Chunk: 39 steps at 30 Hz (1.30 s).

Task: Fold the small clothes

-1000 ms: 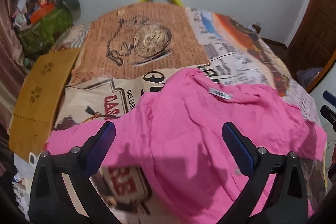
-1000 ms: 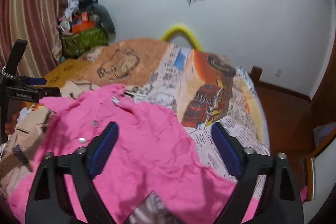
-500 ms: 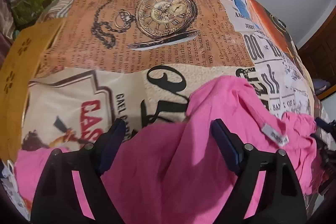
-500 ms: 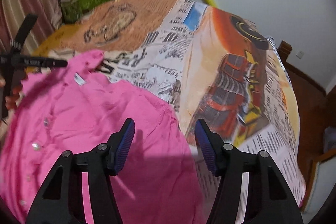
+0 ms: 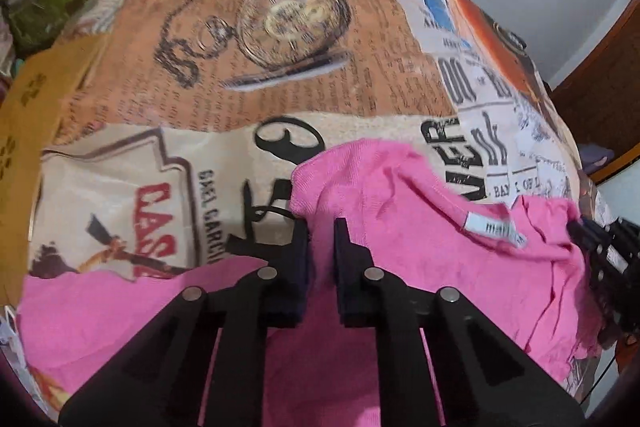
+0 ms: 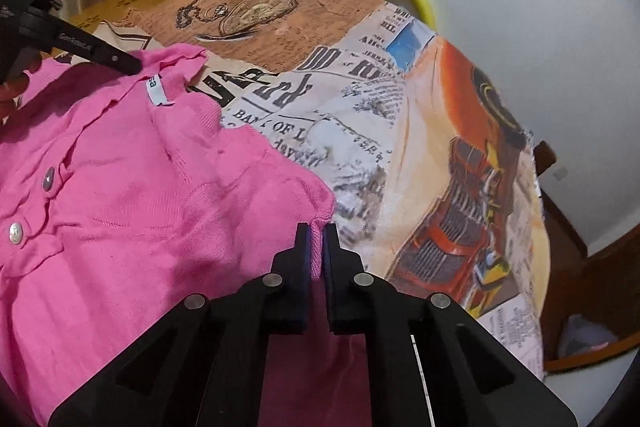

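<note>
We see the pink shirt (image 6: 132,195) lying spread on the printed bedspread (image 6: 420,131), collar end toward the pocket-watch print (image 5: 288,23). The left gripper (image 5: 321,227) is closing, cloth by the collar pinched between its fingers. The right gripper (image 6: 315,231) is clamped on the shirt's edge nearest the truck print (image 6: 460,227).
</note>
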Tool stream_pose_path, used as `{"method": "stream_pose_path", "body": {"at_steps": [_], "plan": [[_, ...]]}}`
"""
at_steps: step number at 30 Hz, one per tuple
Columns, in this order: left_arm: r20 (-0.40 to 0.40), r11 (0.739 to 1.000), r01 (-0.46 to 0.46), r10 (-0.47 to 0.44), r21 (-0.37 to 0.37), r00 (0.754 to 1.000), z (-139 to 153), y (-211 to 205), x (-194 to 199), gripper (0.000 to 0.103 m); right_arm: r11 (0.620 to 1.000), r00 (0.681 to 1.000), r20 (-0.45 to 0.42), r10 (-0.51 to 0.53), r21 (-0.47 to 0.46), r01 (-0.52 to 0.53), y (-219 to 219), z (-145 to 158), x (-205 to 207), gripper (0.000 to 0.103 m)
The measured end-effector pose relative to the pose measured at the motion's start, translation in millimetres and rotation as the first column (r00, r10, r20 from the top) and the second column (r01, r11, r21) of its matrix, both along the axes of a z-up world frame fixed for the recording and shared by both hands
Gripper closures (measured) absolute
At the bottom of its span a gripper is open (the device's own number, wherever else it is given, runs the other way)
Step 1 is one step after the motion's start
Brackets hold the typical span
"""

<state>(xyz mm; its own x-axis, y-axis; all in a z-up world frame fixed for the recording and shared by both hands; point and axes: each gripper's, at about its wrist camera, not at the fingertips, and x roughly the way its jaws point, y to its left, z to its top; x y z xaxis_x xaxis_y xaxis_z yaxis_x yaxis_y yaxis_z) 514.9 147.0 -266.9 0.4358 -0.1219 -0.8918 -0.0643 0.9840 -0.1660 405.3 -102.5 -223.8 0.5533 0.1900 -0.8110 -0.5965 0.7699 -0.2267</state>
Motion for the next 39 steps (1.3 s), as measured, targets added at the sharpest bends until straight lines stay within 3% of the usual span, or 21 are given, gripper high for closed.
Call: {"method": "stream_pose_path", "body": {"at_steps": [3,7,11,14,17,19,23,25,27,30,34,39], "plan": [[0.041,0.999,-0.019,0.018,0.029,0.999,14.1,8.1,-3.5,0.092,0.997,0.996,0.057,-0.071,-0.02,0.073,-15.4,7.4,17.2,0.099],[0.061,1.0,-0.027,0.026,0.004,0.998,20.7,13.2,3.5,0.092,0.988,0.985,0.09,-0.15,-0.013,0.152,-36.0,13.8,49.9,0.099],[0.027,0.999,-0.017,0.016,0.03,1.0,6.4,0.6,14.7,0.092,0.98,0.974,0.113,-0.194,-0.025,0.198,-37.7,13.8,73.5,0.099],[-0.02,0.998,0.001,0.0,0.069,1.0,-9.3,-8.8,17.7,0.092,0.972,0.969,0.082,-0.234,-0.006,0.235,-36.0,9.1,82.5,0.099],[0.007,0.993,0.012,-0.013,0.116,1.0,-3.8,-7.4,6.5,0.076,0.973,0.971,0.07,-0.229,0.009,0.229,-35.2,7.4,73.7,0.099],[0.033,0.991,-0.003,-0.001,0.134,0.999,6.6,2.4,-3.7,0.059,0.978,0.975,0.083,-0.207,0.01,0.206,-34.6,11.8,64.6,0.094],[0.094,0.988,-0.084,0.072,0.13,0.993,34.5,38.5,-36.4,0.05,0.98,0.976,0.092,-0.196,0.048,0.193,-39.3,27.3,47.6,0.078],[0.115,0.982,-0.153,0.141,0.106,0.983,47.1,67.0,-59.8,0.04,0.978,0.977,0.089,-0.192,0.101,0.183,-42.8,40.1,36.6,0.068],[0.127,0.972,-0.21,0.196,0.107,0.972,53.9,91.6,-82.3,0.036,0.973,0.977,0.094,-0.192,0.151,0.177,-44.8,52.8,23.0,0.055],[0.107,0.946,-0.288,0.274,0.149,0.956,54.3,126.4,-115.6,0.036,0.966,0.981,0.085,-0.172,0.21,0.151,-43.5,66.5,0.9,0.047],[0.039,0.926,-0.369,0.367,0.076,0.93,42.4,166.2,-154.8,0.036,0.961,0.989,0.054,-0.136,0.248,0.119,-37.3,68.4,-25.3,0.043],[-0.002,0.904,-0.425,0.426,-0.051,0.905,27.8,187.3,-182.1,0.035,0.964,0.996,-0.018,-0.086,0.251,0.088,-27.0,48.5,-49.1,0.043]]}}
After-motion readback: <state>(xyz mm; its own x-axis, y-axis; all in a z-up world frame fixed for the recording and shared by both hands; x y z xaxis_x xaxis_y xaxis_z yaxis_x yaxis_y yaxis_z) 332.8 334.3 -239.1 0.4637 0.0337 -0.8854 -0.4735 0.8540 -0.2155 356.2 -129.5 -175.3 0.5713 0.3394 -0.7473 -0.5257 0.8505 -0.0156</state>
